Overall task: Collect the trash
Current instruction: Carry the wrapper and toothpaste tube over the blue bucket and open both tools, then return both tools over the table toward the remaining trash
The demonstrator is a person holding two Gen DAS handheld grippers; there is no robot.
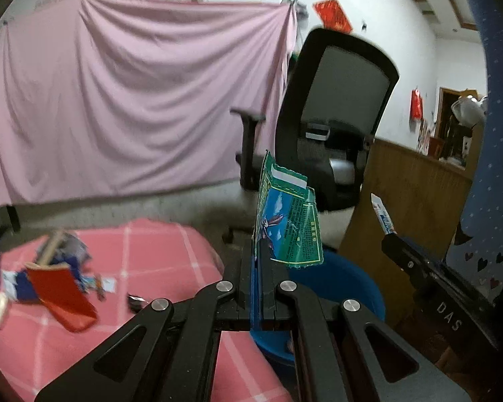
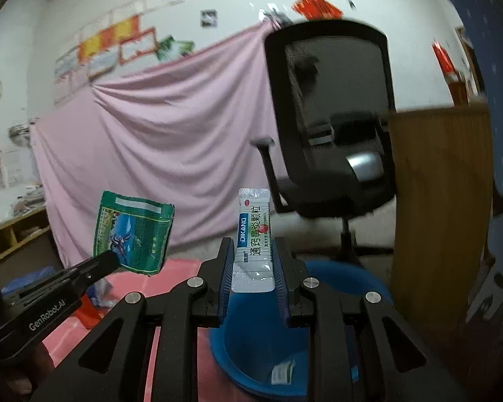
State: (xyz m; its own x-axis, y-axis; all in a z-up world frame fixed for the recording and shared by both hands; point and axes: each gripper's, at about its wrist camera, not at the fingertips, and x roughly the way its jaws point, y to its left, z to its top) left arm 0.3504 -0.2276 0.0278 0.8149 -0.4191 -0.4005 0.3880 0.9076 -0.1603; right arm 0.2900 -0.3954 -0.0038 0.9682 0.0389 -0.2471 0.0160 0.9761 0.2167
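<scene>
My left gripper (image 1: 256, 251) is shut on a green and blue snack wrapper (image 1: 286, 221) and holds it upright above the blue bin (image 1: 348, 281). It also shows in the right wrist view (image 2: 112, 256) with the green wrapper (image 2: 132, 234). My right gripper (image 2: 253, 254) is shut on a white medicine sachet (image 2: 253, 248) above the blue bin (image 2: 268, 341), which holds a small white scrap (image 2: 281, 373). The right gripper (image 1: 390, 239) and its sachet (image 1: 382, 214) show in the left wrist view.
A pile of wrappers with a red packet (image 1: 62, 289) lies on the pink checked cloth (image 1: 157, 254). A black office chair (image 1: 332, 117) and a wooden panel (image 1: 409, 194) stand behind the bin. A pink sheet (image 1: 134, 93) hangs on the far wall.
</scene>
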